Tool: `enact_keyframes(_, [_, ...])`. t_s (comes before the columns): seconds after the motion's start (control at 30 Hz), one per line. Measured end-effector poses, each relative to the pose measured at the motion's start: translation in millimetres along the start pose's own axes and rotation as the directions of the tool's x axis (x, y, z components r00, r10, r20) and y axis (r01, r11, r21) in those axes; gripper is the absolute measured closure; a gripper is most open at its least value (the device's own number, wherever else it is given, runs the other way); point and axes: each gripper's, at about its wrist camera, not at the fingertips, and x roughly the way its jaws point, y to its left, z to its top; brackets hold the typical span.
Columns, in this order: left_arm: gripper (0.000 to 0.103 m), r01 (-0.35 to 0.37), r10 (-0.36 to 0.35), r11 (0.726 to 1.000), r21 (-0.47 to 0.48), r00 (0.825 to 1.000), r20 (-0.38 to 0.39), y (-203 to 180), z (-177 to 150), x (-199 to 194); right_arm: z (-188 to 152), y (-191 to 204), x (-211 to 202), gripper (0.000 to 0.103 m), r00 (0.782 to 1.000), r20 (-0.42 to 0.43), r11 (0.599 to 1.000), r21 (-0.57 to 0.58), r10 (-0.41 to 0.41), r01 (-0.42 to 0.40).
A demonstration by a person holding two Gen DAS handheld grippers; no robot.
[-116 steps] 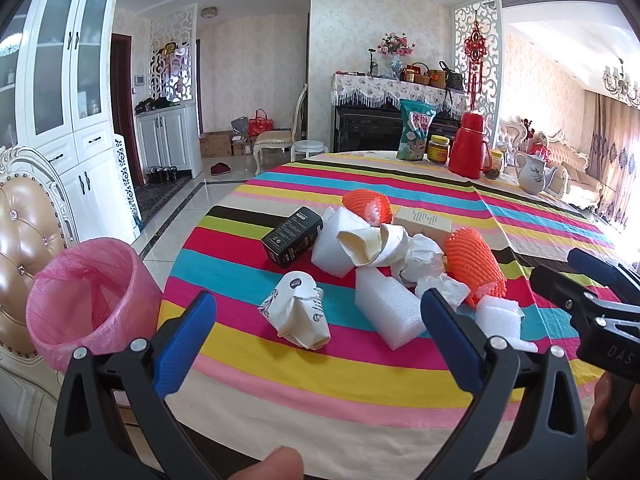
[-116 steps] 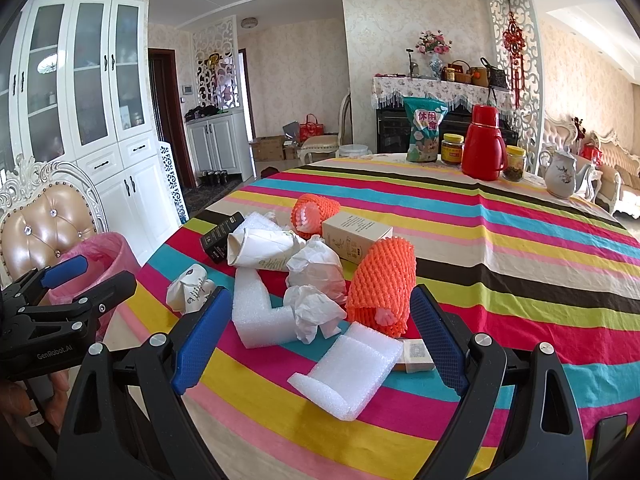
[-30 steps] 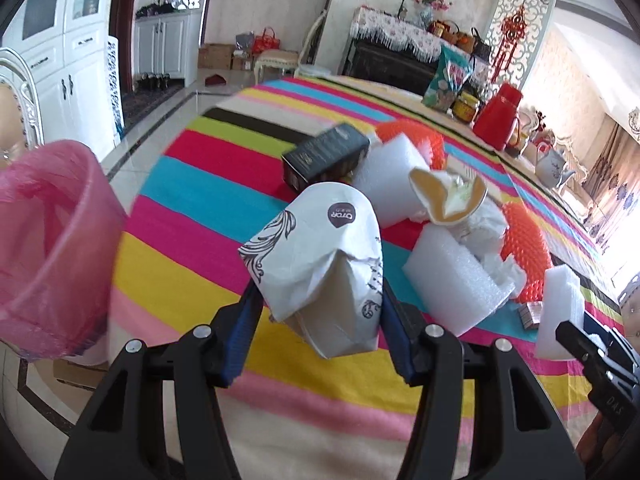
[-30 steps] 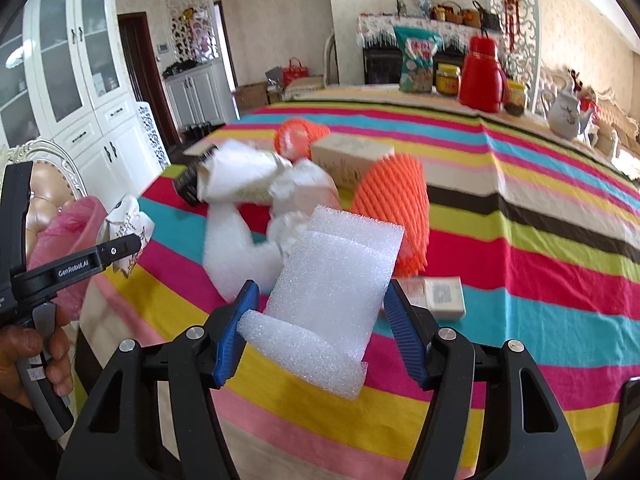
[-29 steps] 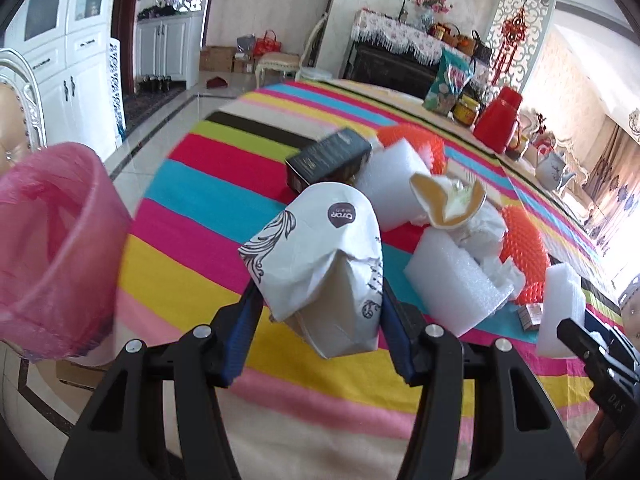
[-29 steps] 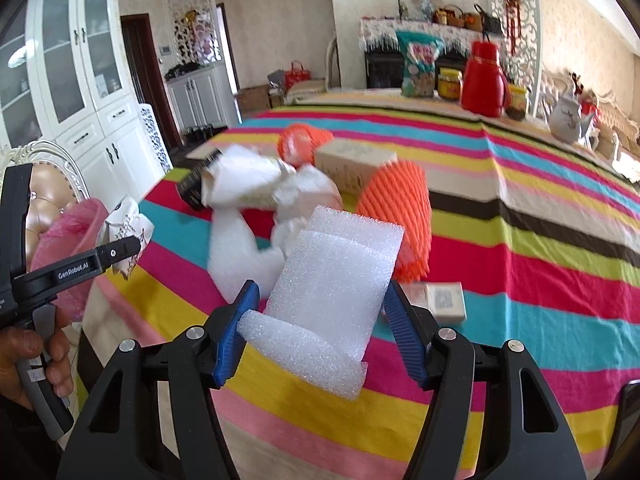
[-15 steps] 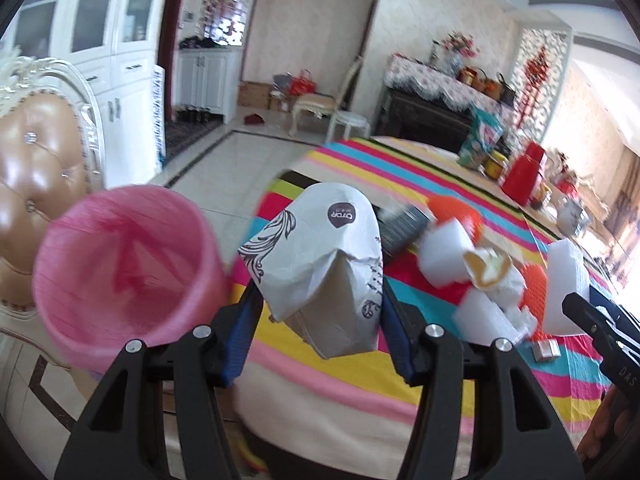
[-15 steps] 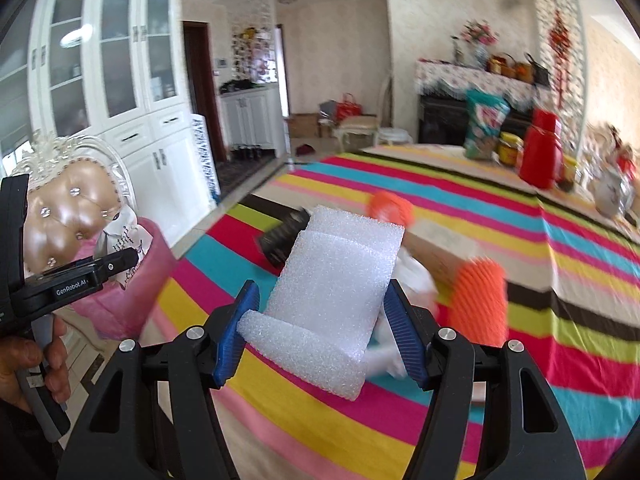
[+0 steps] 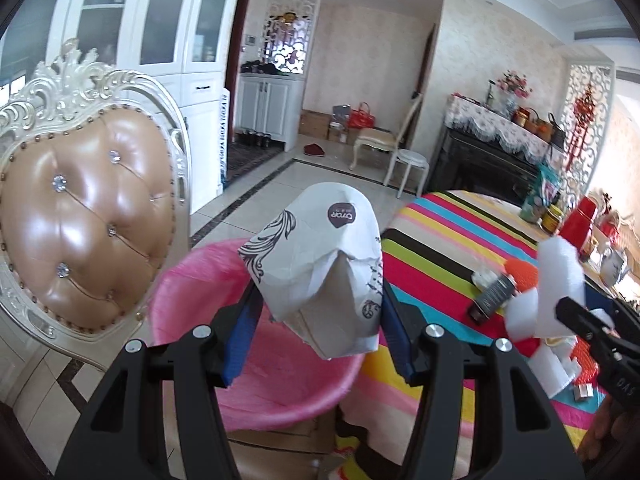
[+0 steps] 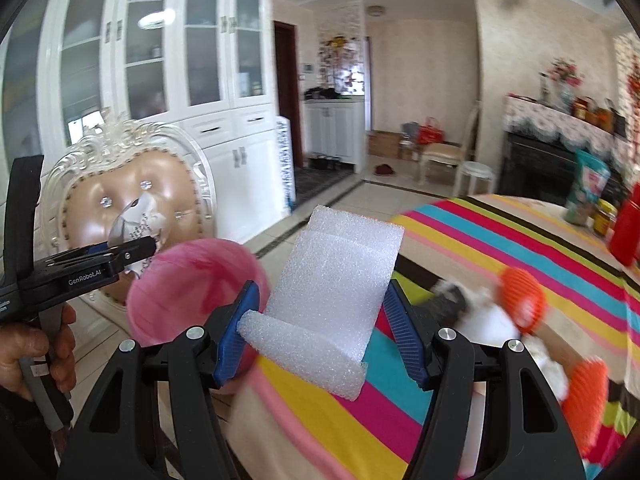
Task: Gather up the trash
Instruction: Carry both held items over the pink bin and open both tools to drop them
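Striped tablecloth (image 9: 452, 240) covers the table to the right of and beyond both grippers; its near-left corner lies just beside the bin. A tufted tan chair (image 9: 80, 216) with an ornate white frame stands to the left of the left gripper, behind the bin.

The pink-lined waste bin (image 9: 192, 304) sits directly beneath and ahead of the left gripper (image 9: 316, 320), mouth upward. From the right wrist view it lies ahead-left of the right gripper (image 10: 320, 316), partly hidden behind the left blue pad.

Left gripper: closed on a crumpled white printed paper bag (image 9: 320, 264), both blue pads pressing its sides; the bag stands above the bin opening. The bag's upper end also shows in the right wrist view, past the left gripper's tip.

Right gripper: clamped on a folded white foam sheet (image 10: 336, 280), pads against both edges, held over the table's corner just right of the bin.

Remaining trash on the cloth, right of both grippers: orange foam nets (image 10: 520, 300), a black carton (image 9: 490, 296), white paper wads; blurred.

A hand (image 10: 28, 356) grips the left gripper's handle.
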Motion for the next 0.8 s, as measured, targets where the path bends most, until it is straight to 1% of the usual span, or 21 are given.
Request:
enact_keyframes(0.1, [0.047,-0.016,0.016,1.0,-0.012,1.0,0.0,18,8,1,8,28,20,0.042,0.999,-0.006,0.998,-0.034,0.05,-0.05])
enact_keyframes(0.2, [0.047,-0.032,0.032,0.999,-0.018,0.999,-0.007,30,14,6,13,48,42,0.042,0.995,-0.024,0.994,-0.06,0.093,-0.095])
enact_keyframes(0.27, [0.047,-0.035,0.034,0.999,-0.031,0.999,-0.016,44,18,9,16,64,58,0.042,0.994,-0.034,0.991,-0.084,0.102,-0.105])
enact_keyframes(0.33, [0.047,-0.045,0.044,0.998,-0.042,0.999,-0.021,54,21,12,16,76,75,0.042,0.99,-0.062,0.988,-0.082,0.125,-0.13])
enact_keyframes(0.57, [0.047,-0.045,0.042,0.996,-0.079,0.998,-0.043,79,27,19,13,104,108,0.042,0.984,-0.106,0.983,-0.095,0.144,-0.154])
enact_keyframes(0.8, [0.046,-0.04,0.034,0.994,-0.106,0.998,-0.061,94,31,28,13,116,130,0.041,0.98,-0.135,0.982,-0.103,0.146,-0.16])
